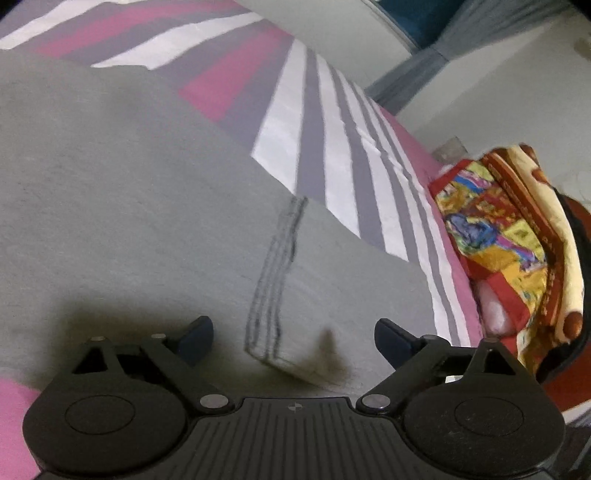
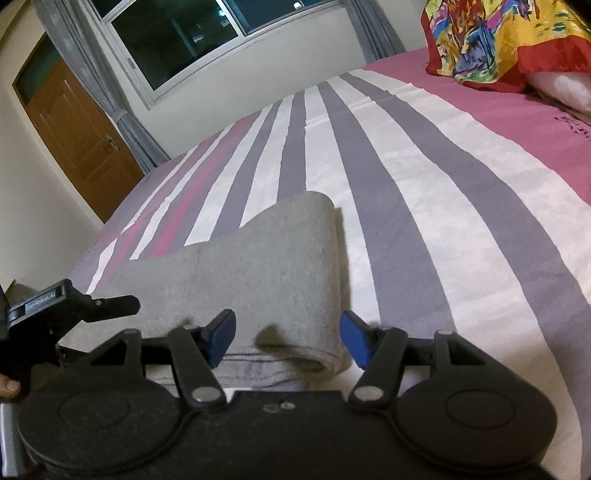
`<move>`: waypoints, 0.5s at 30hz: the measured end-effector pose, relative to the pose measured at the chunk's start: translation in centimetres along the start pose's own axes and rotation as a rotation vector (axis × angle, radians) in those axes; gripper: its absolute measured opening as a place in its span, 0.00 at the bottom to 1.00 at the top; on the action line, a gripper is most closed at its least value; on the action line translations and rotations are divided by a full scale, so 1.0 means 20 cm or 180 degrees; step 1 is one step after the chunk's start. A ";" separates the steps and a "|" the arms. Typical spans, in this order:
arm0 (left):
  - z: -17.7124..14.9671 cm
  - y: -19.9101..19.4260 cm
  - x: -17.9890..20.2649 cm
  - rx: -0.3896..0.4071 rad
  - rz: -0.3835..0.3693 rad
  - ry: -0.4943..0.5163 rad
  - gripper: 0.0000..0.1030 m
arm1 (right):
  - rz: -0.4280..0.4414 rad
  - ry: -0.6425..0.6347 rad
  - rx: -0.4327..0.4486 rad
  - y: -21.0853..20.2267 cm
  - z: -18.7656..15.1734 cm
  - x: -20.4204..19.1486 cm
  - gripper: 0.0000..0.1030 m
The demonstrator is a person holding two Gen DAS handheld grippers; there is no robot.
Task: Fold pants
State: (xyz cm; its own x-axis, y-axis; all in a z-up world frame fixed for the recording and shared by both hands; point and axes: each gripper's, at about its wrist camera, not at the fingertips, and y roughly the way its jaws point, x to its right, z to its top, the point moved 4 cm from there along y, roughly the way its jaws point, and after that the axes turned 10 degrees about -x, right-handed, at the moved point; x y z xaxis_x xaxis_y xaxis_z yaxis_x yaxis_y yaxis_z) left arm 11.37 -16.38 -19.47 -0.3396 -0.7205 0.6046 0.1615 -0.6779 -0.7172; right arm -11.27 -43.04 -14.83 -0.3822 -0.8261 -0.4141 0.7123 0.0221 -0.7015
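Grey pants (image 1: 129, 206) lie folded flat on a striped bedsheet (image 1: 332, 147). A dark-striped waistband (image 1: 273, 280) runs across them in the left wrist view. My left gripper (image 1: 293, 338) is open and empty, just above the pants near the waistband edge. In the right wrist view the pants (image 2: 258, 266) lie folded with a rounded fold at the far end. My right gripper (image 2: 288, 341) is open and empty, its jaws on either side of the near edge of the pants. The left gripper (image 2: 107, 304) shows at the left of that view.
The bed carries a pink, grey and white striped sheet (image 2: 424, 192). A colourful blanket (image 1: 509, 236) and pillow lie at the bed's head, also seen in the right wrist view (image 2: 498, 40). A window (image 2: 207, 33), curtains and a wooden door (image 2: 77, 136) stand beyond the bed.
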 end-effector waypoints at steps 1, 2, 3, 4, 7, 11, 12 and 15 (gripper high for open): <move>0.00 0.01 0.01 -0.0010 -0.0006 0.0040 0.89 | -0.0004 0.0007 0.0002 0.00 0.00 0.00 0.61; 0.00 0.03 0.02 -0.0044 -0.0059 0.0066 0.82 | -0.0009 0.0015 0.0007 0.00 0.00 0.01 0.61; 0.00 0.06 0.04 -0.0100 -0.0111 0.0069 0.62 | -0.0014 0.0027 0.0015 -0.01 0.00 0.01 0.61; 0.00 0.08 0.04 -0.0167 -0.0117 0.0057 0.49 | -0.0017 0.0041 0.0020 0.00 0.00 0.02 0.61; -0.05 0.15 0.04 -0.0301 -0.0238 -0.0098 0.17 | -0.0040 0.0070 0.0031 0.00 -0.01 0.03 0.61; -0.07 0.04 0.12 0.0025 -0.0249 -0.0029 0.15 | -0.0102 0.0049 0.0084 -0.02 0.00 0.03 0.61; -0.04 -0.03 0.15 0.0143 -0.0325 0.0003 0.15 | -0.0109 0.0037 0.0113 -0.03 0.01 0.02 0.60; 0.06 -0.26 0.22 0.0450 -0.0405 0.0265 0.15 | -0.0089 -0.0003 0.0203 -0.04 0.07 -0.02 0.60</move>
State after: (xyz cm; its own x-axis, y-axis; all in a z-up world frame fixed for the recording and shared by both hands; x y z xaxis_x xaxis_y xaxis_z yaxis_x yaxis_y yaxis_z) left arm 10.06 -16.16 -12.62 -0.4401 -0.6172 0.6522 0.2389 -0.7807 -0.5775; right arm -10.89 -43.61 -13.29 -0.4019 -0.8264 -0.3945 0.7376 -0.0368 -0.6742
